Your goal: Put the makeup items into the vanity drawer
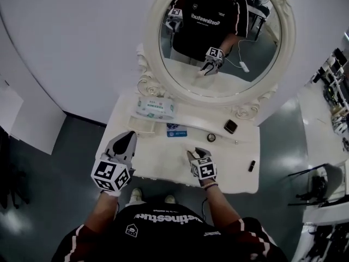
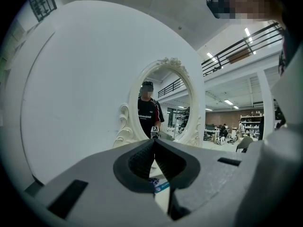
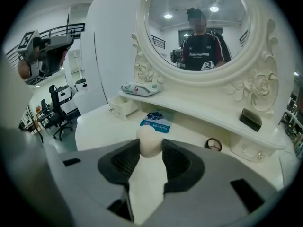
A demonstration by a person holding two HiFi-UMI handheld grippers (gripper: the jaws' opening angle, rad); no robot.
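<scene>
My right claw (image 3: 151, 148) grips a pale, round-tipped makeup item (image 3: 150, 174) above the counter's (image 1: 163, 158) front edge. My left claw (image 2: 154, 150) is closed on nothing, over the front left corner. The small drawer (image 3: 121, 107) stands open at the back left.
</scene>
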